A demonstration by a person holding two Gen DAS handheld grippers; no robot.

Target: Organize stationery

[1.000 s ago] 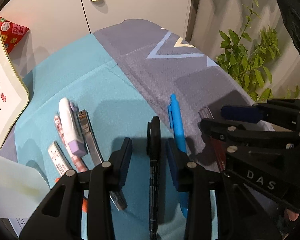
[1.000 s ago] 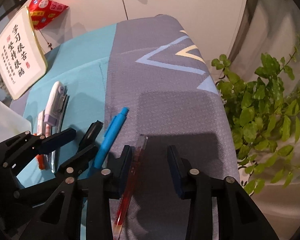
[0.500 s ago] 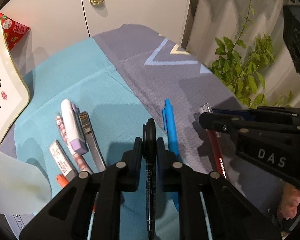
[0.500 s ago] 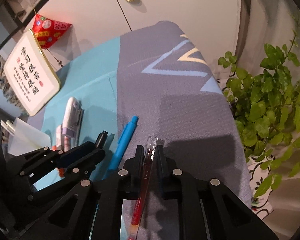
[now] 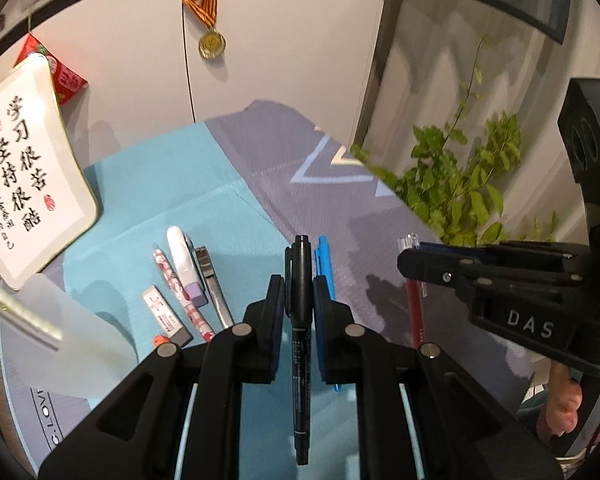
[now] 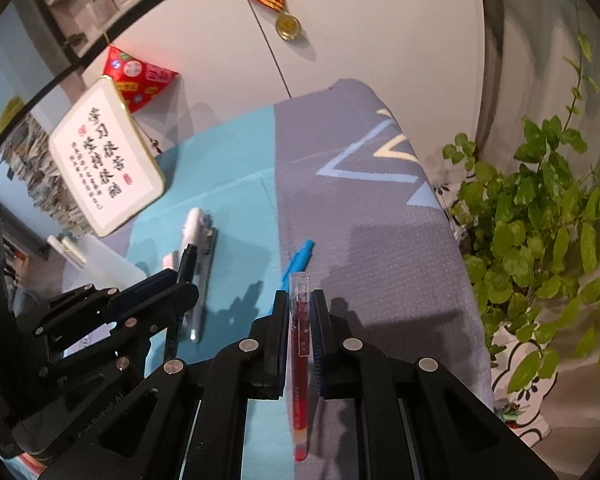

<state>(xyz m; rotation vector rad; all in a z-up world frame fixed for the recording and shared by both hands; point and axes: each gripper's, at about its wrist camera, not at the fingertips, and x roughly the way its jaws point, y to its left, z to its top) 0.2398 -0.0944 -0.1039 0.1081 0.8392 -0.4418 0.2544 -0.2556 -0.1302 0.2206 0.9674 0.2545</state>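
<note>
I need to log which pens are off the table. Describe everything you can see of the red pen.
The red pen is slim, with a translucent red plastic barrel and a clear cap end pointing away from the camera. The right gripper is shut on its upper barrel, jaws pressing both sides, and the pale lower tip hangs free toward the camera. It looks lifted above the grey cloth. Nothing else visibly touches it.

White cabinet doors [image 5: 284, 52] with a hanging medal [image 5: 211, 44]; leafy plant [image 6: 540, 216] at right.
</note>
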